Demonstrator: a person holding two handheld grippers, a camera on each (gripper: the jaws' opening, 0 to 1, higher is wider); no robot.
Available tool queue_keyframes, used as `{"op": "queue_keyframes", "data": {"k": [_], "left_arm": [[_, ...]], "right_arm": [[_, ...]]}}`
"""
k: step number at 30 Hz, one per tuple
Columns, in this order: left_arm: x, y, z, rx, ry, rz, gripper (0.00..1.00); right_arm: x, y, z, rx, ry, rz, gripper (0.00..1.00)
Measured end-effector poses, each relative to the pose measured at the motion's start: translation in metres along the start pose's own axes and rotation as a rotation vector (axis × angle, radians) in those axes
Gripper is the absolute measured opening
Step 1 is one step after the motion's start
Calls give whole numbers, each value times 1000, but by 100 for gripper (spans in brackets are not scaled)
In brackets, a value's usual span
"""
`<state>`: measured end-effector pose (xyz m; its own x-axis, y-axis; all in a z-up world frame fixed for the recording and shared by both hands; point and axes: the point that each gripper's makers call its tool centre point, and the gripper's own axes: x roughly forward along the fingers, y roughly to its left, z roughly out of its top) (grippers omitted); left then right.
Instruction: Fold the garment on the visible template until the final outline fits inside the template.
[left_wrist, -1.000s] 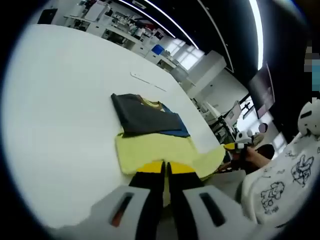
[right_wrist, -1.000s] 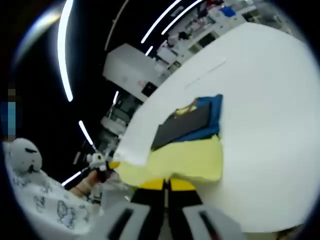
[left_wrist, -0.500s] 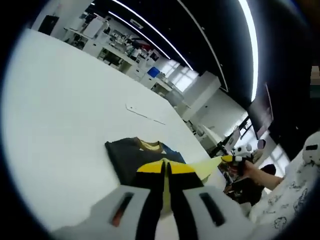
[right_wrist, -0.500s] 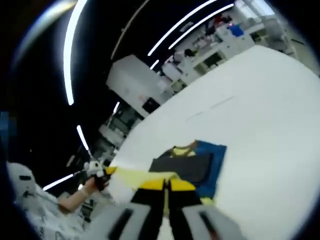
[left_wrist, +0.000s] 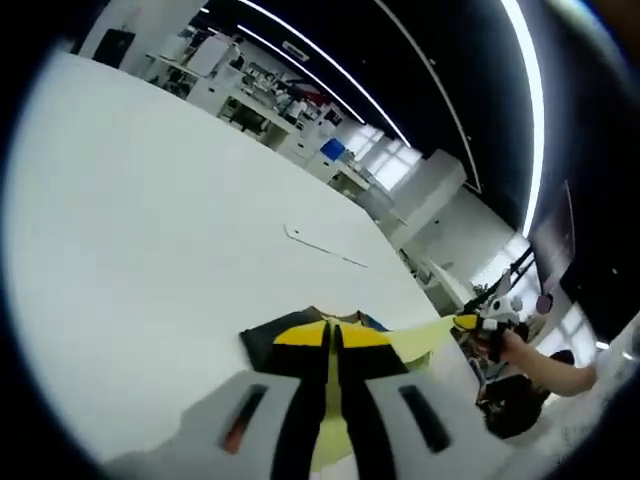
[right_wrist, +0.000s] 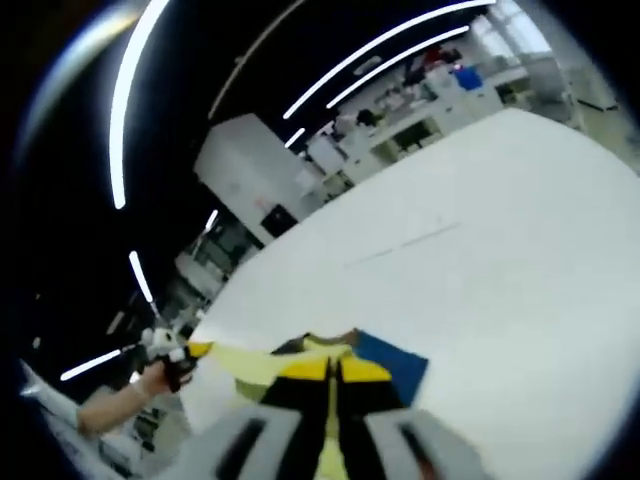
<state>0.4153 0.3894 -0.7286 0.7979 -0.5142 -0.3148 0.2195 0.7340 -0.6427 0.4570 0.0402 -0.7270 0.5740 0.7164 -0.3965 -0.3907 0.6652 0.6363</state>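
Landmark: we take the white table (left_wrist: 130, 230) as reference for every place below.

Garment: the garment (left_wrist: 415, 338) lies near the table's near edge, close under both grippers; its yellow hem is lifted off the table surface while the dark and blue part (right_wrist: 392, 362) rests flat on it.

Left gripper: our left gripper (left_wrist: 331, 335) has its fingers pressed together on yellow cloth, which shows in a strip between them; we judge it pinches one corner of the hem.

Right gripper: our right gripper (right_wrist: 329, 368) likewise has its fingers closed with yellow cloth showing between them. It also appears in the left gripper view, held in a hand (left_wrist: 515, 350) just past the table's edge, with the hem stretched towards it.

Why held so: we judge the two pinches keep the hem taut and level above the table, so the lower half can be carried over the flat part without wrinkling.

Template: a faint thin line (left_wrist: 325, 244) is marked on the table beyond the garment; we cannot tell whether it belongs to the template outline.

Step in hand: by our estimate, a bottom-to-top fold, hem raised and not yet laid down.

Risk: uneven tension between the two corners could skew the fold, in our judgement.
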Motion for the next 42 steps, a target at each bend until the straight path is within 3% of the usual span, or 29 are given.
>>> {"op": "queue_keyframes", "data": {"k": [3, 12, 25, 30, 37, 42], "left_arm": [[13, 20, 1, -55, -5, 48, 0], [36, 50, -9, -97, 17, 123, 0], [49, 76, -25, -119, 57, 199, 0], [51, 70, -37, -107, 77, 229, 0], [51, 78, -32, -68, 82, 217, 0], [52, 75, -30, -20, 93, 174, 1]], "right_arm": [[12, -11, -2, 7, 8, -25, 0], [36, -42, -16, 8, 59, -89, 0], [53, -63, -31, 0, 87, -147, 0], [55, -67, -35, -7, 96, -159, 0], [54, -68, -38, -41, 117, -152, 0], [52, -66, -40, -100, 120, -157, 3]]}}
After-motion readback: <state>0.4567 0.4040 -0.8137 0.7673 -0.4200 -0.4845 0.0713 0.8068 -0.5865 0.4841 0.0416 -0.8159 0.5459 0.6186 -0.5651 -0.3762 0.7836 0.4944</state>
